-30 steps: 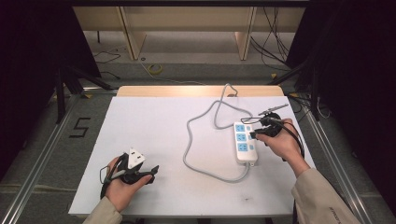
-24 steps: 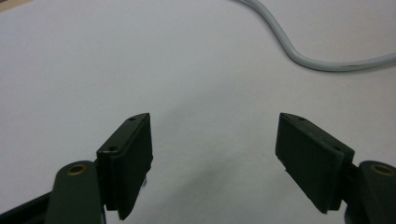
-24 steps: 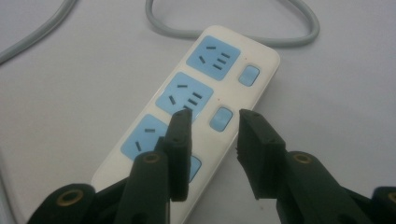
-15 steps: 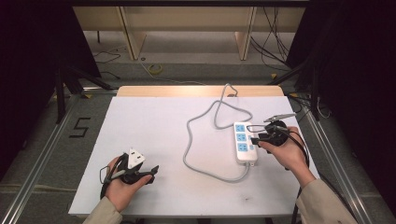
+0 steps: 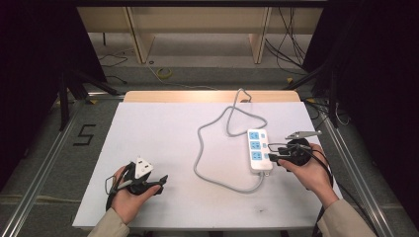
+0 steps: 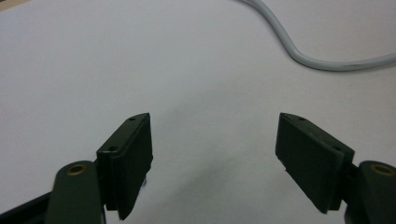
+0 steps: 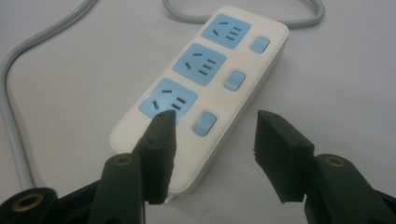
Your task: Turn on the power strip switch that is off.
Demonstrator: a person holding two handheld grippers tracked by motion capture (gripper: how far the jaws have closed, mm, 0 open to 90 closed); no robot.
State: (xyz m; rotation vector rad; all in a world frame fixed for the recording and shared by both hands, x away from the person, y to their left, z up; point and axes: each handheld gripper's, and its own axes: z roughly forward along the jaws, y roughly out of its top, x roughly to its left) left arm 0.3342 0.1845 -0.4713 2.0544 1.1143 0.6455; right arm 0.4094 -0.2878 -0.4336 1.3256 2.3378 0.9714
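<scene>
place: lab recording rig
evidence: black curtains (image 5: pixel 29 74) flanking white table (image 5: pixel 163 128); floor marker "5" (image 5: pixel 85 134) left of it

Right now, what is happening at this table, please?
A person sits at a white table with a hand-held gripper in each hand. The right hand-held gripper is at the near end of a white power strip with three blue sockets; its jaws have just been opening, stand apart, and one jaw lies over the strip's near end. The left hand-held gripper rests open over bare table, away from the strip's grey cable.
</scene>
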